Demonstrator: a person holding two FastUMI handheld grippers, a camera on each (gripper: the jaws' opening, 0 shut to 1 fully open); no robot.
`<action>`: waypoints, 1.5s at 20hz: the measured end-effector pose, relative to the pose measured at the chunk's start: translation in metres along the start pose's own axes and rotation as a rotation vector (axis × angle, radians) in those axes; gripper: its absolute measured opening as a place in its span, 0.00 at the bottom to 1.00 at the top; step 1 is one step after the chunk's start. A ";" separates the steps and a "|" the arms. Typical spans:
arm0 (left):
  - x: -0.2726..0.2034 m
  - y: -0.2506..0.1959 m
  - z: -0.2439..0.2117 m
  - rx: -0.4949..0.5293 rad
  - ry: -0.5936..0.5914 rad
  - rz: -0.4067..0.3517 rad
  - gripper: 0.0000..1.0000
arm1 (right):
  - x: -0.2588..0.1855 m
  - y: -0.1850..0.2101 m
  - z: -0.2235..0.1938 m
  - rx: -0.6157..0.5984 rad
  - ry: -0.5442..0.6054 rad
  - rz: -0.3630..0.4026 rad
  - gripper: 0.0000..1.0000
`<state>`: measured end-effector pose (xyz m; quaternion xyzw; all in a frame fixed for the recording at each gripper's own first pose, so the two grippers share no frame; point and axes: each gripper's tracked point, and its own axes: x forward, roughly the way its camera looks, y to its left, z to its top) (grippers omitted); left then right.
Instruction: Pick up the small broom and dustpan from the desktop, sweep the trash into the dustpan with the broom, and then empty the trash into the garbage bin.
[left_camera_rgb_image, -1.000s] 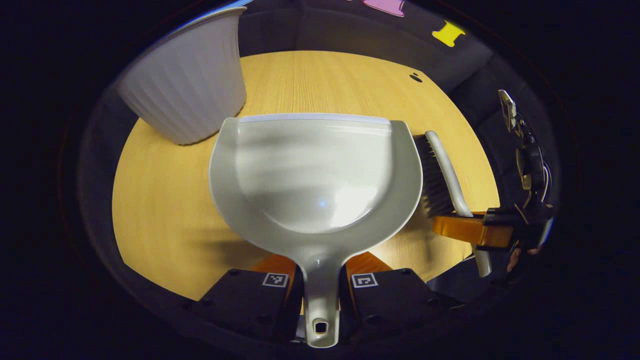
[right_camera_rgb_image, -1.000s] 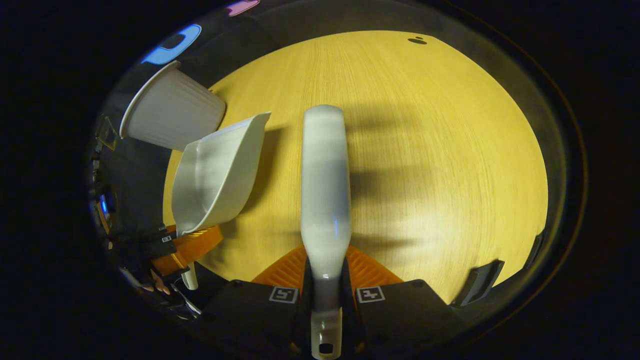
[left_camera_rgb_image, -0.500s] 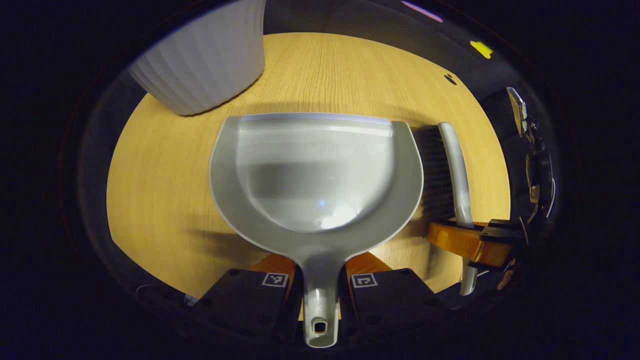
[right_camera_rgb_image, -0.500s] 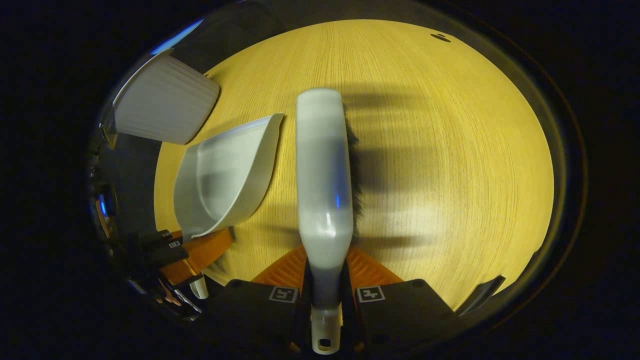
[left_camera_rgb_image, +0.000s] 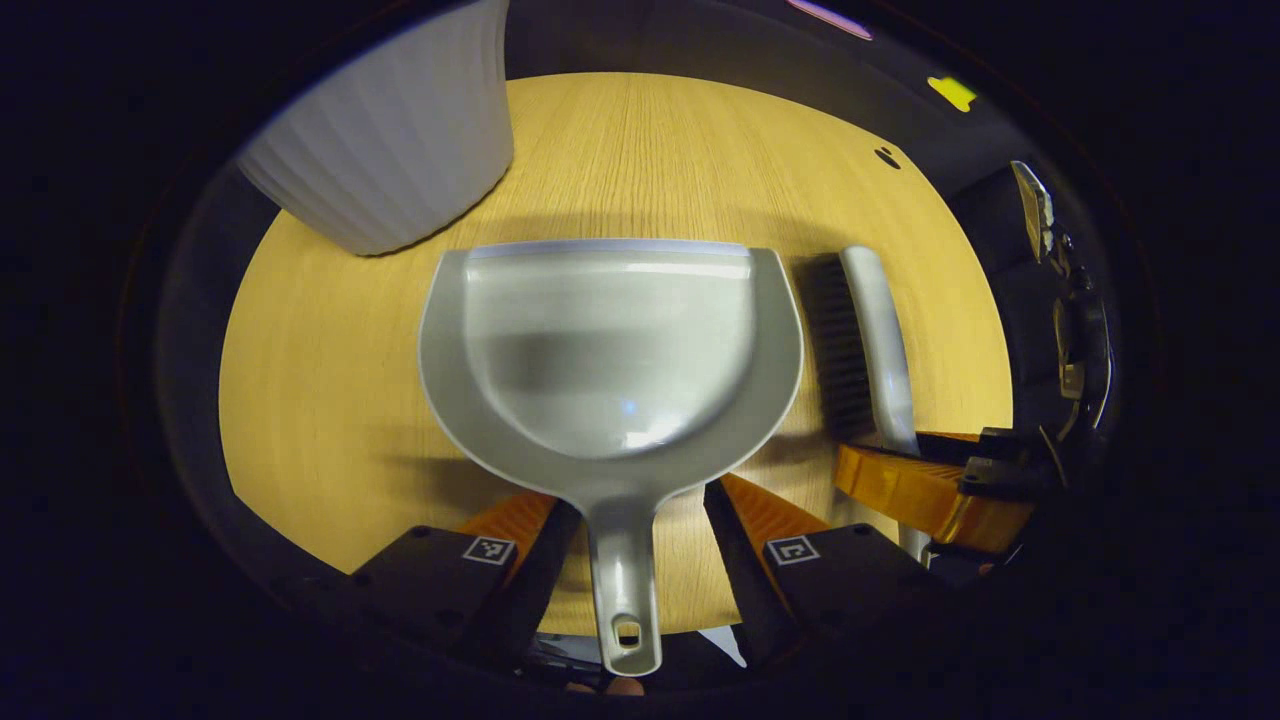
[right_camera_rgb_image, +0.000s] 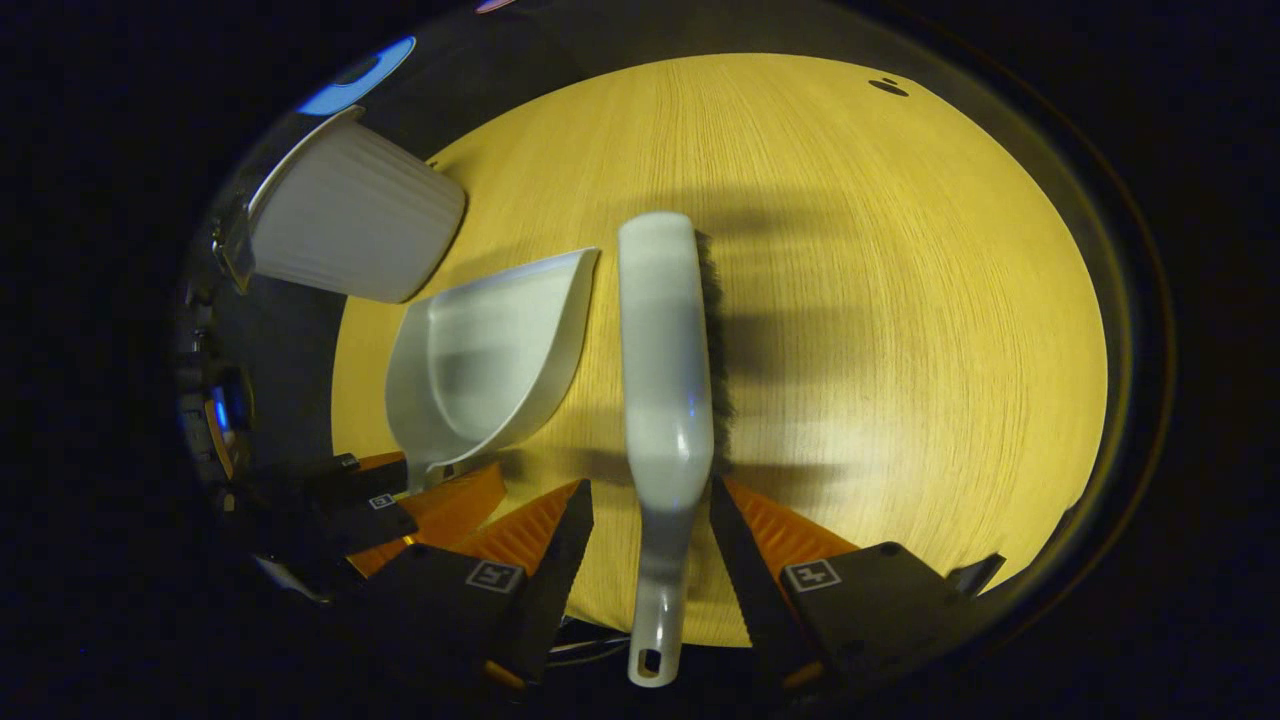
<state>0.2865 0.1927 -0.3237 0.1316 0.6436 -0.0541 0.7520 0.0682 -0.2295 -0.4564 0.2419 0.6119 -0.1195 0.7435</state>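
Note:
A grey dustpan (left_camera_rgb_image: 610, 350) lies flat on the wooden desk (left_camera_rgb_image: 330, 350), its handle running back between the spread fingers of my left gripper (left_camera_rgb_image: 630, 510), which is open and clear of it. The grey broom (right_camera_rgb_image: 665, 350), with dark bristles on its right side, lies on the desk (right_camera_rgb_image: 900, 300) with its handle between the parted fingers of my right gripper (right_camera_rgb_image: 650, 510), which is open too. In the left gripper view the broom (left_camera_rgb_image: 870, 340) lies right of the pan with the other gripper (left_camera_rgb_image: 930, 490) at its handle. The dustpan (right_camera_rgb_image: 490, 360) lies left of the broom.
A white ribbed garbage bin (left_camera_rgb_image: 390, 150) stands at the far left of the desk, just beyond the pan's lip; the same bin (right_camera_rgb_image: 350, 235) is at the upper left in the right gripper view. A small dark hole (right_camera_rgb_image: 888, 87) marks the desk's far right.
Both grippers have opened: the left one let go of the dustpan handle and the right one let go of the broom handle. Pan and broom now rest on the desk.

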 end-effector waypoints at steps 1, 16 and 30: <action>-0.011 -0.001 -0.002 -0.001 -0.021 -0.013 0.74 | -0.012 -0.002 0.003 -0.020 -0.031 -0.011 0.77; -0.284 -0.044 0.012 0.057 -0.846 -0.085 0.82 | -0.248 0.081 0.070 -0.221 -0.857 0.046 0.98; -0.327 -0.034 0.015 -0.004 -1.375 0.009 0.81 | -0.387 0.176 0.072 -0.467 -1.400 0.121 0.86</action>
